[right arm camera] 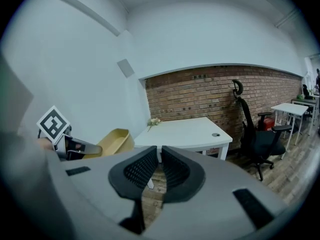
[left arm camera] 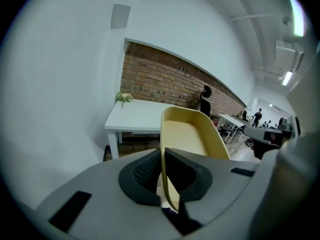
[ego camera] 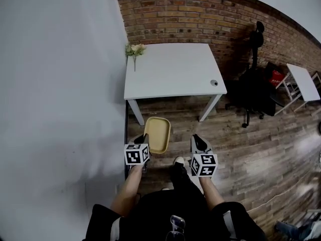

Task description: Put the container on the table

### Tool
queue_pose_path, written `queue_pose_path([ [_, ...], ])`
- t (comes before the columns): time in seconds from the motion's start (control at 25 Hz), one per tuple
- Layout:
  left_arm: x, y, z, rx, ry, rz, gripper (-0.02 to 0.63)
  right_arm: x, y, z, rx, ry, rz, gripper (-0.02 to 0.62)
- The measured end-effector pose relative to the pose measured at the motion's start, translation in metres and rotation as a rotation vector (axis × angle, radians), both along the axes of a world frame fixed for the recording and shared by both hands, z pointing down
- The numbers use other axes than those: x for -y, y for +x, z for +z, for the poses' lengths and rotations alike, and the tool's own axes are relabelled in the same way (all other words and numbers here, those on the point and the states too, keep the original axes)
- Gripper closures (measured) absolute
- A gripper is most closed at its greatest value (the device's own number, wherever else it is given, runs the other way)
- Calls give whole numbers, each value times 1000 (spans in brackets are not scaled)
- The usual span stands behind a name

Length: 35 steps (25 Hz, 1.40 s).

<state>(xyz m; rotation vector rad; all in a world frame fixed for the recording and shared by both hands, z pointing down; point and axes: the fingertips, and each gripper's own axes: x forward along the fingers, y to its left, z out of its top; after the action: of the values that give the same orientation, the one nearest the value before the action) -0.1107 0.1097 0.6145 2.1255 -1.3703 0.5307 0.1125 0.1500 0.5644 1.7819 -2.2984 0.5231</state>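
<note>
A shallow yellow container [ego camera: 157,134] hangs in the air in front of the white table [ego camera: 170,69], above the wooden floor. My left gripper [ego camera: 145,142] is shut on its near rim; in the left gripper view the container [left arm camera: 187,134] stands on edge between the pads. The same container [right arm camera: 111,142] shows at the left of the right gripper view, held off the table [right arm camera: 187,131]. My right gripper [ego camera: 199,143] is beside it to the right, shut with nothing between its pads. The white table [left arm camera: 137,116] lies ahead.
A small bunch of flowers [ego camera: 134,49] lies at the table's far left corner and a small round object [ego camera: 214,83] near its front right corner. A black office chair [ego camera: 253,87] stands to the right, a second white table [ego camera: 303,82] beyond it. A white wall runs along the left.
</note>
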Motion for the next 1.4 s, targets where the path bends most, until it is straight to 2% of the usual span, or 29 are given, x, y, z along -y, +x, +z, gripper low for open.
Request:
queue_pose_path([
  [0.6,105,28,-6,4,-20,-49,583,119,27,-10,7,-7,-55,569],
  [1.4,174,70,3,51,-38,-99,584,203,76,9,67,-21,-100,569],
])
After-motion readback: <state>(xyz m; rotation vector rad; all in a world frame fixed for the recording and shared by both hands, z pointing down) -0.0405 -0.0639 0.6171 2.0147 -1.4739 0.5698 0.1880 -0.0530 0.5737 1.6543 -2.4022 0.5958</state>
